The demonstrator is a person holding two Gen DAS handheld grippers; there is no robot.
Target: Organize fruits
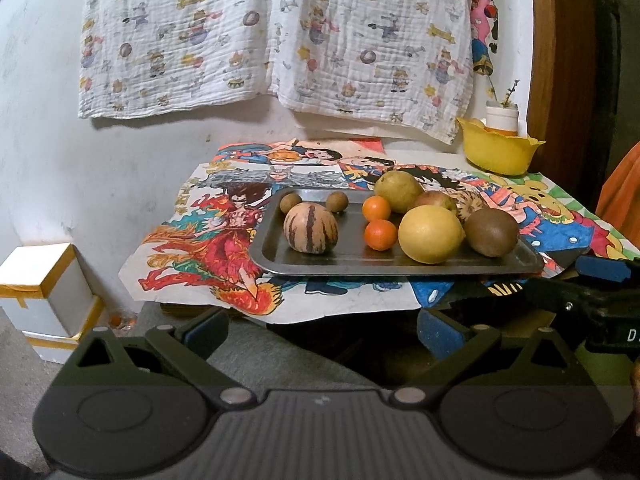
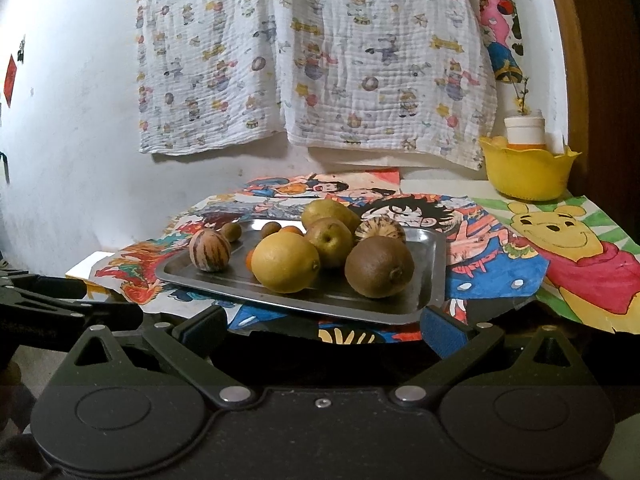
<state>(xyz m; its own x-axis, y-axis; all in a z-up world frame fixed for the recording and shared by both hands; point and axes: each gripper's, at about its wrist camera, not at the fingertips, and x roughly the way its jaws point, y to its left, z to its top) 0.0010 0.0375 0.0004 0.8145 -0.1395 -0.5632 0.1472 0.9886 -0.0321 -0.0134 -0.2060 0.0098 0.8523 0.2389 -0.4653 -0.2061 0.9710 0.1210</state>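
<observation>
A metal tray point(image 1: 360, 266) point(image 2: 432, 276) on the table holds several fruits: a striped melon point(image 1: 311, 229) point(image 2: 210, 250), two small oranges point(image 1: 376, 208), a yellow lemon point(image 1: 431, 233) point(image 2: 286, 262), a brown kiwi point(image 1: 491, 232) point(image 2: 379, 266), a green pear point(image 1: 398, 191), an apple point(image 2: 330, 241) and two small brown longans point(image 1: 290, 202). My left gripper point(image 1: 320, 330) is open and empty, in front of the table's near edge. My right gripper point(image 2: 322, 330) is open and empty, just before the tray's near rim; it also shows at the right of the left wrist view point(image 1: 600, 280).
A yellow bowl point(image 1: 498, 150) point(image 2: 526, 172) with a white jar stands at the back right. Coloured cartoon drawings point(image 2: 580, 256) cover the table. A patterned cloth point(image 1: 280, 40) hangs on the wall behind. White boxes point(image 1: 44, 300) stand on the floor at the left.
</observation>
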